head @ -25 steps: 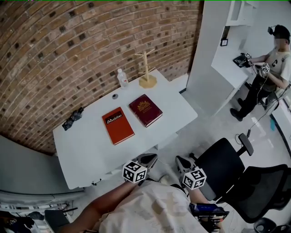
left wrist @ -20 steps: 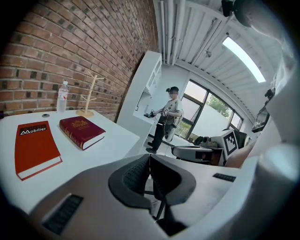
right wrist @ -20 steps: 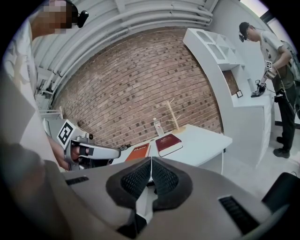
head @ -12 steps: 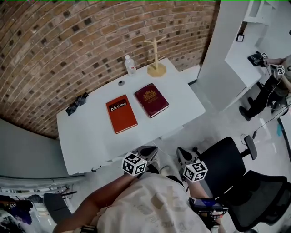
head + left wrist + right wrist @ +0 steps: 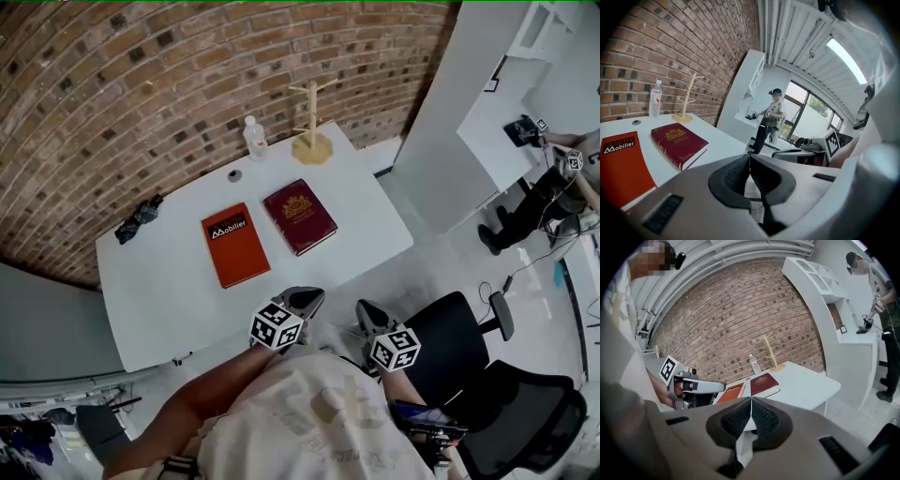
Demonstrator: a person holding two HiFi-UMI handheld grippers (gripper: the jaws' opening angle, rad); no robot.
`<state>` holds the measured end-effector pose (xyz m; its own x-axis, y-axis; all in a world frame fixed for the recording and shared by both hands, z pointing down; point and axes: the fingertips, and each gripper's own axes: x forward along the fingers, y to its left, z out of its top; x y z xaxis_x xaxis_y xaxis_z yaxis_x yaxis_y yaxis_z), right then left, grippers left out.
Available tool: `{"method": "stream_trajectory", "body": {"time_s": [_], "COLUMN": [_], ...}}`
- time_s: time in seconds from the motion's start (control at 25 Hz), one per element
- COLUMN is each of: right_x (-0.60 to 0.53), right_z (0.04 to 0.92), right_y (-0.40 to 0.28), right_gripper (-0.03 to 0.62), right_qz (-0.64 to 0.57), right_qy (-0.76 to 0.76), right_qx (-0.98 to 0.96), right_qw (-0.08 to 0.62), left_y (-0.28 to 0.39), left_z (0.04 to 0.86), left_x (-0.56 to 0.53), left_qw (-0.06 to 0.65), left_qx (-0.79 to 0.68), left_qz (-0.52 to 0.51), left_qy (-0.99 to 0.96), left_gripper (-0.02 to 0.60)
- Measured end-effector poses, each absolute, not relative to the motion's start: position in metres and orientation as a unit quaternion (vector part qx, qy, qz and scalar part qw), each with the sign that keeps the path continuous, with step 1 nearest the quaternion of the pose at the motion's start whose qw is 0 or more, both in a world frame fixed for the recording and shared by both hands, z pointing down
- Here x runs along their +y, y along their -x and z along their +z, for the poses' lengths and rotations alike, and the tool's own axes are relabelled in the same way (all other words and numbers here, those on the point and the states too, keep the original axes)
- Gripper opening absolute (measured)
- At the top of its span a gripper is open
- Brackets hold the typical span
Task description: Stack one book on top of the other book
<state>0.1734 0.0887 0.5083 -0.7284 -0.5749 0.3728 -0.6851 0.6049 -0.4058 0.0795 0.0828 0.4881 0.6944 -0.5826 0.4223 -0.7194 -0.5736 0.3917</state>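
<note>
An orange book and a maroon book lie side by side, a little apart, on the white table. My left gripper hovers at the table's near edge, shut and empty. The right gripper hangs just off that edge, also shut with nothing in it. The left gripper view has its closed jaw tips below the maroon book, and the orange book lies at the left. From the right gripper both books show beyond the closed jaws.
At the table's far side stand a water bottle, a wooden peg stand and a small round cap. A black crumpled item lies at its left end. A black office chair stands at my right. Another person stands far right.
Both grippers have moved forward toward the table's near edge. The books lie as before.
</note>
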Motion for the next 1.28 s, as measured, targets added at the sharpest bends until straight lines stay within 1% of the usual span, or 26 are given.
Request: {"method": "stream_trajectory", "body": {"time_s": [0.36,0.68,0.96,1.28], "right_x": [0.021,-0.009,-0.029,-0.057], "right_z": [0.501,0.501,0.507,0.519], "right_y": [-0.139,-0.091,-0.071,-0.049], "right_gripper": [0.021,0.021,0.021,0.021], "right_qz": [0.251,0.245,0.245,0.245], "right_qy": [-0.343,-0.316,-0.295,-0.241], "right_qx": [-0.896,-0.905,-0.908,-0.918], "right_qw": [0.126,0.147,0.171,0.197], "left_y": [-0.032,0.018,0.049,0.07], "left_z": [0.489,0.498,0.512,0.517], "left_x": [0.025,0.011,0.009,-0.007], "left_qw": [0.285,0.308,0.333,0.346], "left_qx": [-0.403,-0.437,-0.473,-0.52], "left_qz": [0.094,0.071,0.058,0.043], "left_qy": [-0.865,-0.842,-0.814,-0.779], "left_gripper": [0.021,0.021,0.021,0.021]}}
